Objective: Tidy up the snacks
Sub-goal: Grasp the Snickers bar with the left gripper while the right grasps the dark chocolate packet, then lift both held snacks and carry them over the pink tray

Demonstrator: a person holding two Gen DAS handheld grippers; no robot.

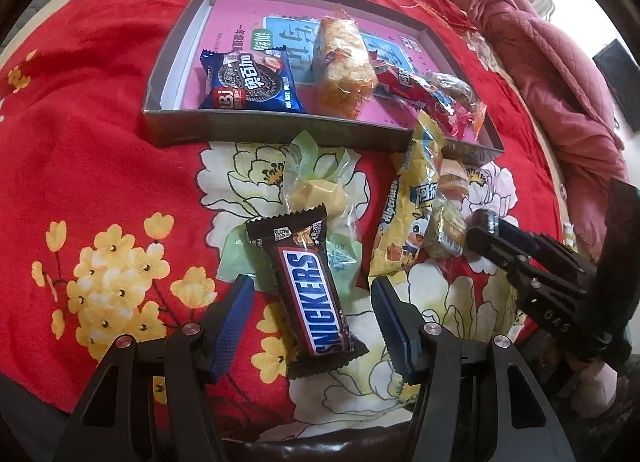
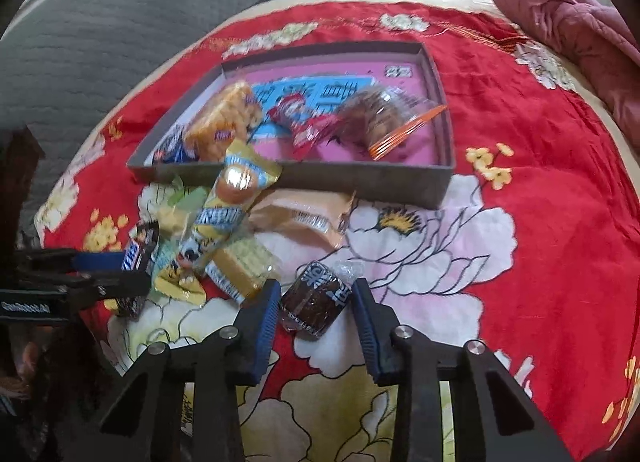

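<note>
A grey shallow box with a pink floor lies on the red floral bedspread and holds several snacks, among them a blue Oreo pack. My left gripper is open around a Snickers bar that lies on the spread; the bar also shows in the right wrist view. My right gripper is open around a small dark brown wrapped cake, fingers apart from it. In the left wrist view the right gripper sits at the right.
Loose snacks lie in front of the box: a yellow Alpenliebe bag, a green-wrapped sweet, an orange wrapped cake, a yellow wafer pack. A pink quilt is bunched at the right. A grey mattress edge lies left.
</note>
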